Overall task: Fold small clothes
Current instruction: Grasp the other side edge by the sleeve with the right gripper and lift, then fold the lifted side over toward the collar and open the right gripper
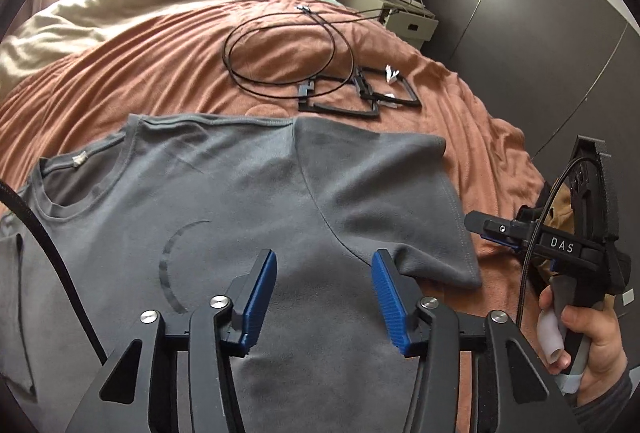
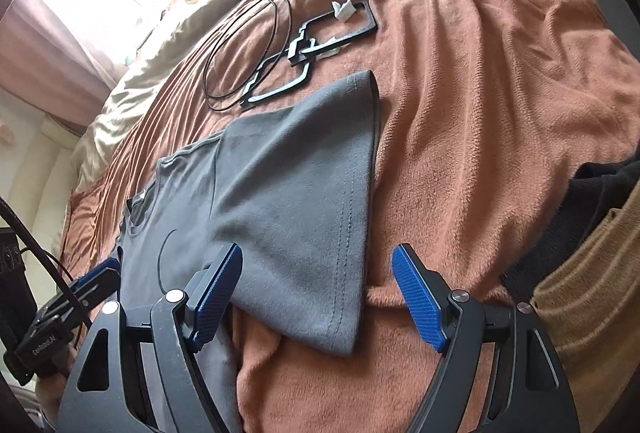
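A grey T-shirt (image 1: 240, 193) lies spread flat on the rust-brown blanket (image 1: 460, 121), collar to the left. My left gripper (image 1: 325, 257) hovers over the shirt's chest near the armpit seam, its blue pads apart and holding nothing. In the same view the right gripper (image 1: 476, 225) shows at the far right, held in a hand (image 1: 592, 337), just off the sleeve's edge. In the right wrist view the shirt's sleeve (image 2: 296, 193) lies below and between the spread blue pads of my right gripper (image 2: 318, 253), which do not press on it. The left gripper (image 2: 96, 273) shows at the lower left.
A looped black cable (image 1: 280, 49) and black frame pieces (image 1: 360, 93) lie on the blanket beyond the shirt. A beige duvet (image 1: 120, 1) is heaped at the back left. A white nightstand (image 1: 400, 9) and dark wardrobe doors (image 1: 540, 33) stand right. Brown and black clothes (image 2: 592, 273) lie nearby.
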Demonstrator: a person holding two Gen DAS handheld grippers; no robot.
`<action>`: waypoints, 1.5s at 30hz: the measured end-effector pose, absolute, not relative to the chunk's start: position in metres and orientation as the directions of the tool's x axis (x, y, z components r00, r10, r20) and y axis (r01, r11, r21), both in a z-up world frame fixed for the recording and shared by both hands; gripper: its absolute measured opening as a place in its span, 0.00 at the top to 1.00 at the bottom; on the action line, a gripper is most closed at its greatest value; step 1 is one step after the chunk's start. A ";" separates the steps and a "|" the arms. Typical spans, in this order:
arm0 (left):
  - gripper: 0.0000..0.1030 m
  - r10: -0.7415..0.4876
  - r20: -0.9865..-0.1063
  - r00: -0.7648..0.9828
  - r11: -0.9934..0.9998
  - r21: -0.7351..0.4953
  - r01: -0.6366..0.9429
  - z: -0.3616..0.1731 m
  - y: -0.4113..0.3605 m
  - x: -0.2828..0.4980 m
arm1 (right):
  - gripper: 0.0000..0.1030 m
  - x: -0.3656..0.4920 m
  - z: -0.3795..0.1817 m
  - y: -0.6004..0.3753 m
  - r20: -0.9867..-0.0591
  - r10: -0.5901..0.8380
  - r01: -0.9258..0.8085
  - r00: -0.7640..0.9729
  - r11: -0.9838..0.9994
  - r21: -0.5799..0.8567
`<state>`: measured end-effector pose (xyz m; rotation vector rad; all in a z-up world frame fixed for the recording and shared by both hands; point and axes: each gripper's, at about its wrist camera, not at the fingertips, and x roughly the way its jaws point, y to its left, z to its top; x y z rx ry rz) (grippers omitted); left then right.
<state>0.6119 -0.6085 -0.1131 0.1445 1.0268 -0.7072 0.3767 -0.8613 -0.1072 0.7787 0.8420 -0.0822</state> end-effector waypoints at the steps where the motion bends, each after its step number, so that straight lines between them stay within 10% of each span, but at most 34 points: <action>1: 0.57 -0.469 -0.828 0.307 0.771 -0.214 0.600 -0.121 -0.612 0.615 | 0.43 0.381 -0.113 -0.865 -0.698 0.242 0.362 0.674 0.715 0.598; 8: 0.67 -0.470 -0.846 0.250 0.755 -0.239 0.610 -0.159 -0.627 0.630 | 0.54 0.390 -0.129 -0.890 -0.665 0.278 0.369 0.693 0.655 0.659; 14: 0.72 -0.458 -0.860 0.223 0.747 -0.236 0.621 -0.176 -0.636 0.631 | 0.96 0.396 -0.121 -0.894 -0.688 0.256 0.381 0.679 0.679 0.628; 45: 0.78 -0.559 -0.813 0.164 0.722 -0.379 0.579 -0.135 -0.586 0.625 | 0.99 0.402 -0.016 -0.815 -0.579 0.310 0.132 0.755 0.792 0.596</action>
